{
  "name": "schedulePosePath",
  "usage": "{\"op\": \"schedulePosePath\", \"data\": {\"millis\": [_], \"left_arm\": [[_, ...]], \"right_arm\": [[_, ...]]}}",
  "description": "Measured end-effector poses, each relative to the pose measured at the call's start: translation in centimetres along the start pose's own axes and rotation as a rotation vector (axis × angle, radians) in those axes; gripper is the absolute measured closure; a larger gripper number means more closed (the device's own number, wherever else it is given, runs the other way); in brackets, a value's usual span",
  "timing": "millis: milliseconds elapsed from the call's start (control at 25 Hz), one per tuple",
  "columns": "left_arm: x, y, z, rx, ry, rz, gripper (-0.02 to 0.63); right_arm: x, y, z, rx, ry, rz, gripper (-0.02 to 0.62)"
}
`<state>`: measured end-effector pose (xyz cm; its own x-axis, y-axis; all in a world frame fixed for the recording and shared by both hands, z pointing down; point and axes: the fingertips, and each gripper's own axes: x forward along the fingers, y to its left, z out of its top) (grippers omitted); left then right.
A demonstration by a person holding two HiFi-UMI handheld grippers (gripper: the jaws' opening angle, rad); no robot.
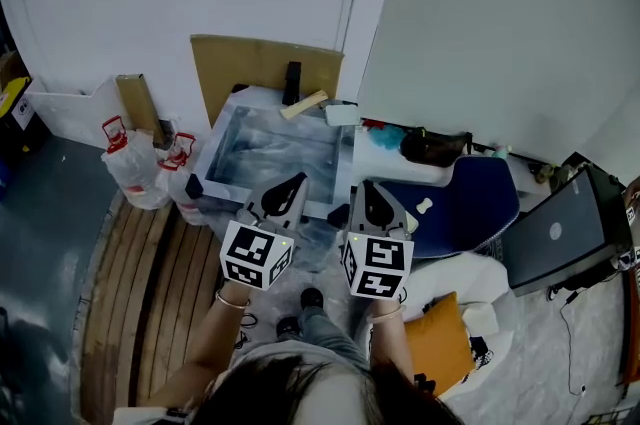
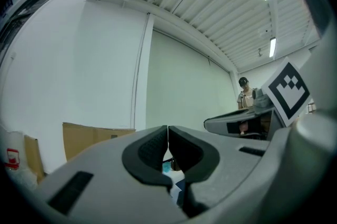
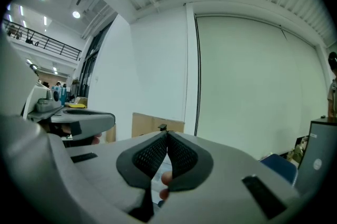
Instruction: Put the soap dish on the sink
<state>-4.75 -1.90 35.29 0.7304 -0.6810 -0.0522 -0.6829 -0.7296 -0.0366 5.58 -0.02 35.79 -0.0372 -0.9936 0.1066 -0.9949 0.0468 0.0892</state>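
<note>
Left tongs (image 1: 294, 183) (image 2: 168, 136): closed tight, tips touching, nothing in them. They hang over the near edge of the sink.
Right tongs (image 1: 369, 187) (image 3: 167, 138): closed tight too, and empty. They are just beside the left ones.
Soap dish (image 1: 342, 114): a small pale thing on the back right corner of the sink looks like it. It is too small to be sure. It is well apart from both tongs.
Sink (image 1: 222, 183): a shiny metal box shape, low by the wall, with a brown cardboard sheet (image 1: 250, 63) behind it.
Wooden stick (image 1: 303, 104): lies on the sink's back edge.
Blue chair (image 1: 475, 203): right of the sink.
Laptop (image 1: 560, 238): far right.
</note>
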Motion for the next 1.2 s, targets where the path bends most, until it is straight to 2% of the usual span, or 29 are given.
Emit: {"op": "schedulePosePath", "data": {"millis": [600, 1200], "left_arm": [[-0.3, -1.9, 0.1, 0.007, 0.005, 0.043, 0.595], [-1.0, -7.8, 0.1, -0.007, 0.018, 0.097, 0.595]], "right_arm": [[-1.8, -0.7, -0.6, 0.005, -0.006, 0.045, 0.571], [-6.4, -3.6, -1.0, -0.003, -0.02, 0.107, 0.571]]}}
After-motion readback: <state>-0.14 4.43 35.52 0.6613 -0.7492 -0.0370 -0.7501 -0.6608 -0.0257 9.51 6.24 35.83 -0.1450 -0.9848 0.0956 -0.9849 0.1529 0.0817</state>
